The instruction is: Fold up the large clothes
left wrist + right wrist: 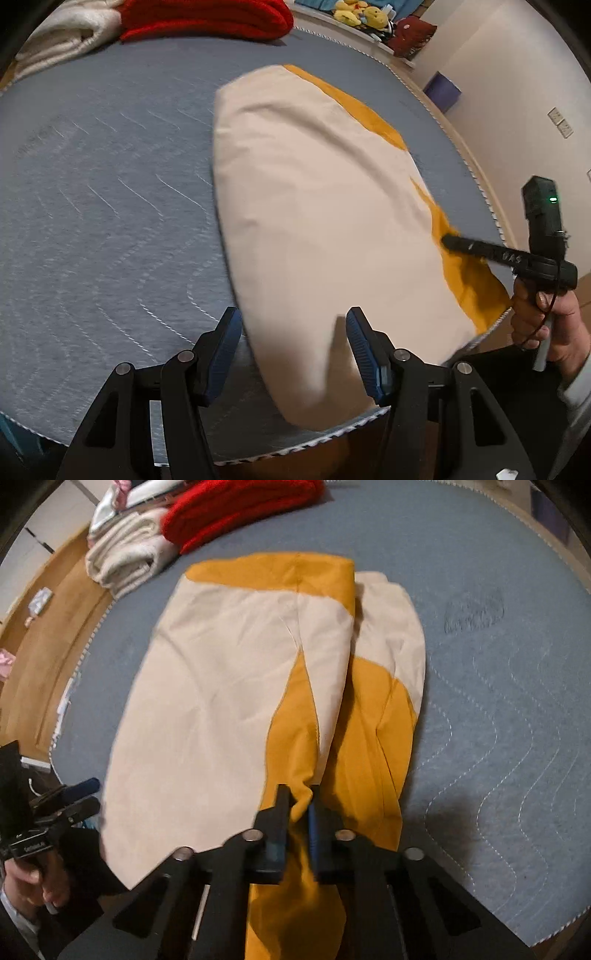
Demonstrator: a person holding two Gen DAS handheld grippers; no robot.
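Clearly the right gripper [299, 805] had clamped onto a bunched fold of the garment's [221, 686] yellow cloth at its near end, its jaws pinched tight on the fabric. The left gripper [291, 332] stood open with nothing pressed between its fingers, hanging over the near cream edge of the same garment, which lay partly folded on the blue-grey quilted bed [103, 184], spread from the near edge toward the middle.

The main risk, as I judged it, was that the pinch held only a small wad of yellow cloth: a lift or pull from there could drag the top layer alone and undo the fold beneath, or let the cloth slip out. With the left gripper not yet holding anything, a one-sided pull would probably skew the garment and wrinkle the cream panel. The near end also lay close to the bed's edge, so it might slide off.

Farther off, a red blanket [240, 506] and a folded white towel [125, 557] sat at the bed's far left corner, well apart from the garment. Soft toys [356, 13] lay beyond the bed. Nothing stood directly in the way of the fold.
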